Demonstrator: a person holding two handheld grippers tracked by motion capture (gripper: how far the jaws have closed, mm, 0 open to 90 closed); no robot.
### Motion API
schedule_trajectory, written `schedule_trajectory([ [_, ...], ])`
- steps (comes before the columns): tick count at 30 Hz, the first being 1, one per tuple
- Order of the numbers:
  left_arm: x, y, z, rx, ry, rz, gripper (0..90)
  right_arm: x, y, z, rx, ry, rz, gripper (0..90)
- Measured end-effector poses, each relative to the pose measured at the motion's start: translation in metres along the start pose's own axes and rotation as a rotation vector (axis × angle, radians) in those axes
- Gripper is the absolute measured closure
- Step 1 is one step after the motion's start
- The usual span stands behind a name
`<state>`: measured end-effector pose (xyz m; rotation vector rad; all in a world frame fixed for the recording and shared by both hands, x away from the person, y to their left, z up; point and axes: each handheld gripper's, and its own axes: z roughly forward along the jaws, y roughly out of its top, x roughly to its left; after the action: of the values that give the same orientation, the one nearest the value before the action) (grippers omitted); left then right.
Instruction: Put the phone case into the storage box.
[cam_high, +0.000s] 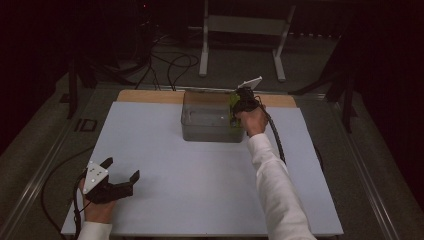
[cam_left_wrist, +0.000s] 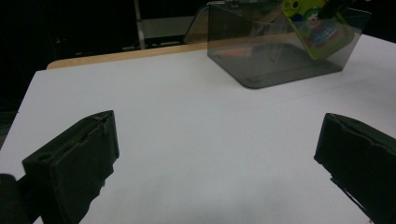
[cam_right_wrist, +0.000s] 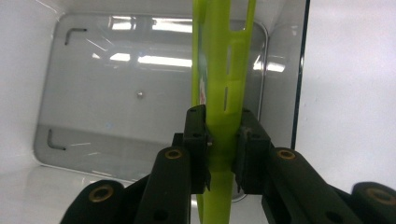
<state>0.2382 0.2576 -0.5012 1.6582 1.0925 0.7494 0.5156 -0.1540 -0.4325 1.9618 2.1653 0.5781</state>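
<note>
A lime-green phone case (cam_right_wrist: 219, 79) was pinched edge-on by the right gripper (cam_right_wrist: 223, 140), presumably for lowering into the clear bin (cam_high: 212, 131) beneath; the left gripper (cam_high: 120, 176) was held spread, idle.

Glossy clear plastic bin (cam_right_wrist: 140, 93), smooth lime plastic case (cam_right_wrist: 219, 93), matt white table sheet (cam_high: 200, 170), matt black tongs (cam_right_wrist: 223, 149).

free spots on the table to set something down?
The white sheet is bare between the left claw and the sleeve, and left of the bin out to the sheet's edge. It is crowded at the bin's right end, where the right claw lowers a green case in.
</note>
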Motion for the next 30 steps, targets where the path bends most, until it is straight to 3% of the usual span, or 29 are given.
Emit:
schedule_trajectory([
  [23, 0.0001, -0.0001, -0.0007, -0.001, 0.002, -0.002, 0.0, 0.0004, 0.0014, 0.0103, -0.037, -0.030, 0.042, 75.9],
  [30, -0.0004, -0.0003, 0.0002, 0.002, 0.000, -0.001, 0.0, 0.0034, 0.0014, 0.0075, -0.002, -0.041, 0.029, 76.9],
])
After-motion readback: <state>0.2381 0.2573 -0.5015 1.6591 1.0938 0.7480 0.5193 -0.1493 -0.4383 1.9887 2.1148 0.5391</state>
